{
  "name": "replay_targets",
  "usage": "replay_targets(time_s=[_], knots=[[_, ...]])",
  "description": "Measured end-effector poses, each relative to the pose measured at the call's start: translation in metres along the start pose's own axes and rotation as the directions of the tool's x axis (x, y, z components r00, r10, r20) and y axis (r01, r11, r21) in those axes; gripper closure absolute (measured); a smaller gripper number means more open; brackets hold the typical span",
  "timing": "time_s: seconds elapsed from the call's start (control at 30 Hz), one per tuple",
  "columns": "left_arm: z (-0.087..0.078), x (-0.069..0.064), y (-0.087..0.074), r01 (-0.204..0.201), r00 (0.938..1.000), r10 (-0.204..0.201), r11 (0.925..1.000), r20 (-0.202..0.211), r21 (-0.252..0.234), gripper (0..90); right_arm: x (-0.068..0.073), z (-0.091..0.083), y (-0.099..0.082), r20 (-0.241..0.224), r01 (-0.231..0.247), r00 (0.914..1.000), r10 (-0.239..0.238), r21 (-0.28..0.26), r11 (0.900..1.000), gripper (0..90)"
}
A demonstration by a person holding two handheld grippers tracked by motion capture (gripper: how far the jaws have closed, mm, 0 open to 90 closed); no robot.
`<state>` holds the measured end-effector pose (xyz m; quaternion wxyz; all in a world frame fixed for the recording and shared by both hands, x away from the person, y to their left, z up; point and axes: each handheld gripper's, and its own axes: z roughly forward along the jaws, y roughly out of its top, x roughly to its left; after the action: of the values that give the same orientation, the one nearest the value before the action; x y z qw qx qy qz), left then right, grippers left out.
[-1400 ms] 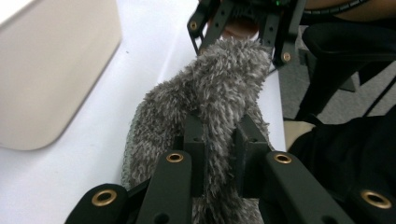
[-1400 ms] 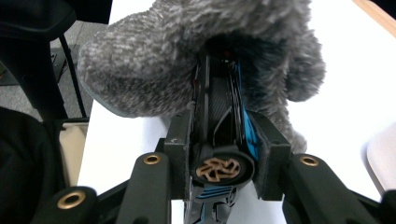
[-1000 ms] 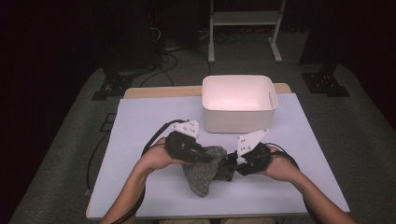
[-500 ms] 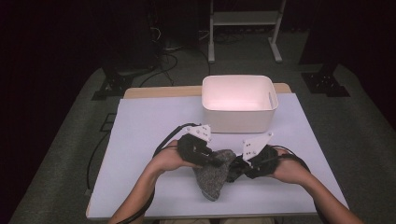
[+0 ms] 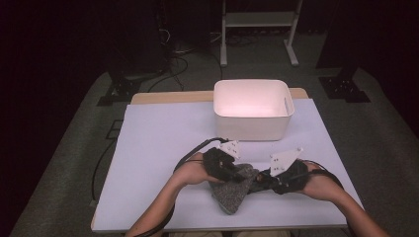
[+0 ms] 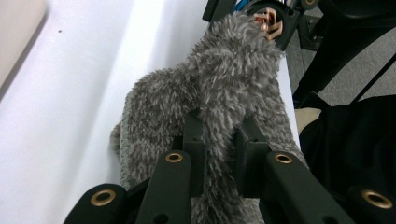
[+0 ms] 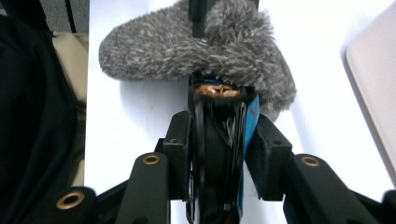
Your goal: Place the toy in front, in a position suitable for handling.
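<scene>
A fuzzy grey sock (image 6: 224, 93), perhaps speckled lighter; white bin (image 5: 252, 111); pale lavender-white table (image 5: 158, 148); black gripper (image 6: 219, 154).

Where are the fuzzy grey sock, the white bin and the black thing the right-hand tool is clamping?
fuzzy grey sock (image 6: 224, 88), left gripper view, its bunched fluffy middle.
white bin (image 5: 252, 127), high view, its front wall.
black and blue device (image 7: 219, 140), right gripper view, its body between the jaws.

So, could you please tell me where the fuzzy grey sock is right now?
In the high view the fuzzy grey sock lies on the white table near its front edge, between the left gripper and right gripper, in front of the white bin.
</scene>
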<state>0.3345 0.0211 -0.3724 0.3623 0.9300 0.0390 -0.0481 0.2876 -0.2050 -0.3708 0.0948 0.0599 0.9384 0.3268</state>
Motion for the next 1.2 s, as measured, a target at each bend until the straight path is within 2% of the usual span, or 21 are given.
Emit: replay_targets(time_s=[0.23,0.37,0.47,0.53,0.67,0.73,0.83,0.97,1.2], knots=[[0.016,-0.001,0.011,-0.020,0.9997,0.020,0.9994,0.011,0.027,77.8,0.003,-0.004,-0.035,0.022,-0.050,0.9985,0.050,0.017,0.9986,62.4],[0.026,-0.003,0.022,-0.040,0.9990,0.040,0.9981,0.019,0.046,77.8,0.002,-0.001,-0.059,0.017,-0.111,0.9937,0.111,0.004,0.9938,62.5],[0.032,-0.005,0.030,-0.053,0.9986,0.053,0.9962,0.007,0.070,77.8,0.000,0.002,-0.073,0.000,-0.152,0.9884,0.152,-0.013,0.9884,62.5],[0.033,-0.004,0.033,-0.058,0.9983,0.058,0.9947,0.004,0.085,77.9,-0.001,0.002,-0.078,-0.012,-0.179,0.9839,0.178,-0.041,0.9830,62.3],[0.032,-0.003,0.033,-0.054,0.9985,0.053,0.9952,0.009,0.082,77.9,-0.003,0.005,-0.077,-0.022,-0.184,0.9828,0.183,-0.036,0.9823,58.5],[0.030,-0.002,0.032,-0.049,0.9987,0.048,0.9964,0.019,0.069,77.9,-0.003,0.012,-0.075,-0.016,-0.170,0.9854,0.169,-0.010,0.9855,54.9],[0.023,-0.001,0.027,-0.036,0.9991,0.034,0.9981,0.024,0.051,77.8,-0.005,0.022,-0.070,-0.021,-0.161,0.9866,0.162,0.017,0.9868,54.7],[0.007,0.002,0.018,-0.015,0.9999,0.014,0.9998,0.008,0.013,77.8,-0.007,0.027,-0.065,-0.033,-0.139,0.9896,0.140,0.032,0.9898,56.1],[-0.028,0.006,-0.005,0.028,0.9992,-0.029,0.9988,-0.027,-0.040,77.8,-0.008,0.030,-0.065,-0.063,-0.164,0.9848,0.162,-0.029,0.9861,56.6]])
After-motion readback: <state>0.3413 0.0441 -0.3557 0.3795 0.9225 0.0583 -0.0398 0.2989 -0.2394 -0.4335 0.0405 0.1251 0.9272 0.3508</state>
